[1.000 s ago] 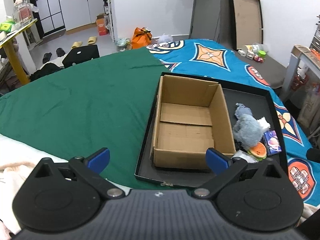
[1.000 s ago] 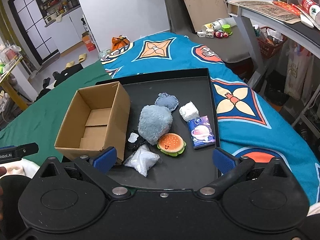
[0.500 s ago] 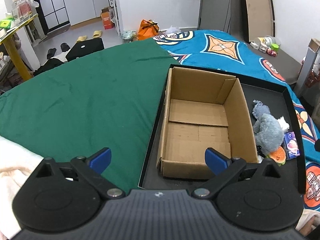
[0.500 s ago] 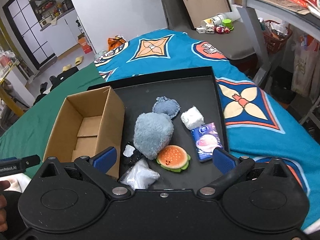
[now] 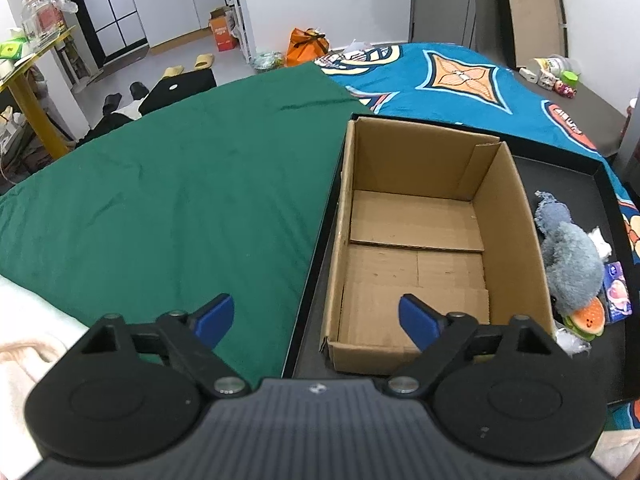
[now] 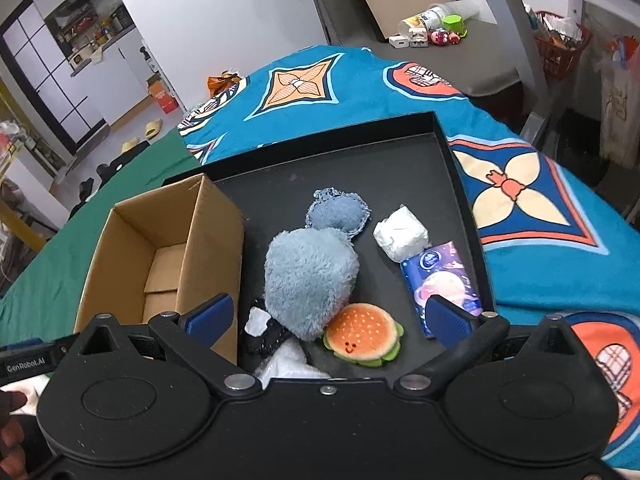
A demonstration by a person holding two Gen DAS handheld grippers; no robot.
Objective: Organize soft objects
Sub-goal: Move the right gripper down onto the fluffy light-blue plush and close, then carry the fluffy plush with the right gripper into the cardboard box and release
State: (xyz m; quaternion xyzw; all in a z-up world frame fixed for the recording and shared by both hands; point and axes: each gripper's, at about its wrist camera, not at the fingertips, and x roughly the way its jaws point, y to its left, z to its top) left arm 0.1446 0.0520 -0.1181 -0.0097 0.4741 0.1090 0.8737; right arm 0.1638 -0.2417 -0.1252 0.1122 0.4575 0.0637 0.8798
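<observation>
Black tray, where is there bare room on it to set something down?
Bare floor lies at the far end of the black tray, beyond the denim pouch. The cardboard box is empty. Crowded: beside the box, around the blue plush and burger toy.

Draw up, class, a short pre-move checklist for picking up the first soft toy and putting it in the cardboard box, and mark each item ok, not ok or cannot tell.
1. Cardboard box empty and open on top: ok.
2. Box sits inside the black tray, beside the toys: ok.
3. Right gripper open, nothing between its pads: ok.
4. Left gripper free of any object: ok, though its jaws are closing.
5. Burger plush clear of neighbours: not ok, the fluffy blue plush leans against it.
6. What the black-and-white item under the blue plush is: cannot tell.
</observation>
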